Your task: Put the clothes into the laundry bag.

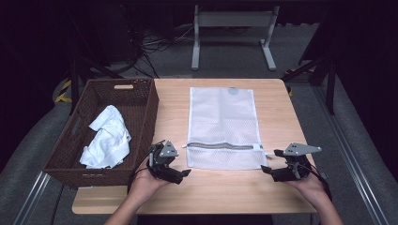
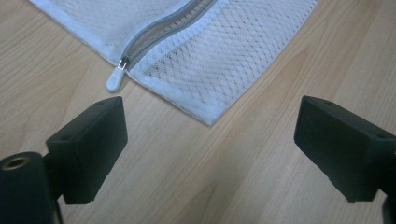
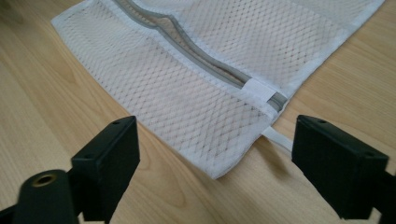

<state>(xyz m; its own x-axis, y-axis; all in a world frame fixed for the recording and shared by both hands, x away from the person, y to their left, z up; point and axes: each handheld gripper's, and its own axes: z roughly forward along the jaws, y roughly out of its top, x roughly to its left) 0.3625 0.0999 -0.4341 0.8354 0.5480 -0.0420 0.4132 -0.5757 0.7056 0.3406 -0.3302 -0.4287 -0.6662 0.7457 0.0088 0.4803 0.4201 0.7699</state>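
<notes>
Black jaws frame a flat white mesh bag (image 2: 201,51), grey zipper (image 2: 159,29) partly open.

In both gripper views the mesh bag (image 2: 196,51) is cut off by the top edge. The cloth (image 1: 107,138) in the basket (image 1: 145,117) is too crumpled to identify.

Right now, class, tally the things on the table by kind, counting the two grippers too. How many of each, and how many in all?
Mesh bag: 1
Basket: 1
White cloth: 1
Grippers: 2, the left gripper and the right gripper, both open
Total: 5
</notes>
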